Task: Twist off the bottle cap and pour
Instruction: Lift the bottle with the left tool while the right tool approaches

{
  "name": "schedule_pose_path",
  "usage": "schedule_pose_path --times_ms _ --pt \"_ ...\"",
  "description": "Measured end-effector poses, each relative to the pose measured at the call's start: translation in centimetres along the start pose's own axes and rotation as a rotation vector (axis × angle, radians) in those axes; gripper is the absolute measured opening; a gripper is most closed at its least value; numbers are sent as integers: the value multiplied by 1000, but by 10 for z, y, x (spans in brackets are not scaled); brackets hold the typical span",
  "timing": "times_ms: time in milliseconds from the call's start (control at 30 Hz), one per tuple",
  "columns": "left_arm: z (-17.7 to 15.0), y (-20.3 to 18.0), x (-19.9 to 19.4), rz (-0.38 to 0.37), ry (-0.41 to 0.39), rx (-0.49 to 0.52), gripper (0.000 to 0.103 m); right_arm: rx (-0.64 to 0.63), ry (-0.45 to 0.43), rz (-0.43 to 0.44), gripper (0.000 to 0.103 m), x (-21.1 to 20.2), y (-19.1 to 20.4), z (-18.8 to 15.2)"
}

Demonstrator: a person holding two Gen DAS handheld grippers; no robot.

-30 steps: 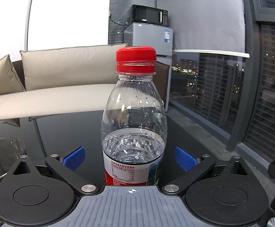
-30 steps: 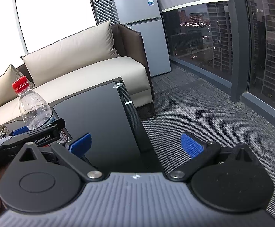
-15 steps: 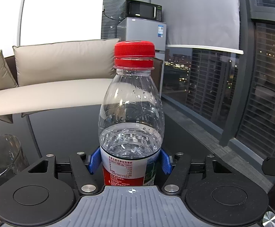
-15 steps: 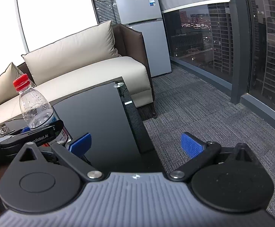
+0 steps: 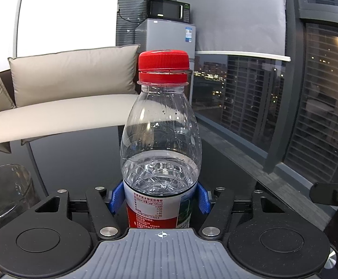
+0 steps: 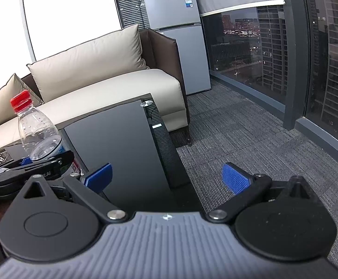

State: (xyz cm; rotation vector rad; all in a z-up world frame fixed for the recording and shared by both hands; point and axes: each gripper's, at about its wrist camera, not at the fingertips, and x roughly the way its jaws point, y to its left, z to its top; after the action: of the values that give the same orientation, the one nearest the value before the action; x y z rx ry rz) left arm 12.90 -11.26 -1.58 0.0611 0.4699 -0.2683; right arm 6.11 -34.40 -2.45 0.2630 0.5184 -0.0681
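1. Left claw [image 5: 160, 198]: blue pads clamped on both sides of the bottle [image 5: 160, 153] at the label band, just under the waterline. Bottle upright on the dark counter [image 5: 80, 153].
2. Red cap [image 5: 164, 66] is seated on the neck; bottle roughly half full. That fits either pre-opening or recapped after a pour, can't tell which.
3. Right claw [image 6: 166, 177]: spread wide, holding nothing, off to the bottle's right over the counter.
4. Glass [image 5: 5, 193] sits near the bottle, on its left.
5. Grip advice: hold firm but don't crush; thin plastic will likely flex, and keep it vertical.
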Motion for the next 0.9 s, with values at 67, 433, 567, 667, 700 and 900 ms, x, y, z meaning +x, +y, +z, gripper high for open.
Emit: schedule_pose_path --times_ms 67,433,567,667,700,900 --pt "-1 1 -3 -5 5 3 56 -1 1 -2 103 1 1 -1" --pt "-12 5 -27 -33 21 30 57 -28 2 -3 103 3 7 -4" --pt "-18 7 -38 -51 25 46 57 -37 4 -3 103 3 8 -5" --pt "-23 8 -49 -61 29 52 57 -42 5 -4 103 3 9 -6" --pt "-24 8 -52 -63 30 54 57 -44 6 -4 103 3 9 -6" --pt "-31 10 -68 -79 40 60 57 -67 12 -3 103 5 16 -9"
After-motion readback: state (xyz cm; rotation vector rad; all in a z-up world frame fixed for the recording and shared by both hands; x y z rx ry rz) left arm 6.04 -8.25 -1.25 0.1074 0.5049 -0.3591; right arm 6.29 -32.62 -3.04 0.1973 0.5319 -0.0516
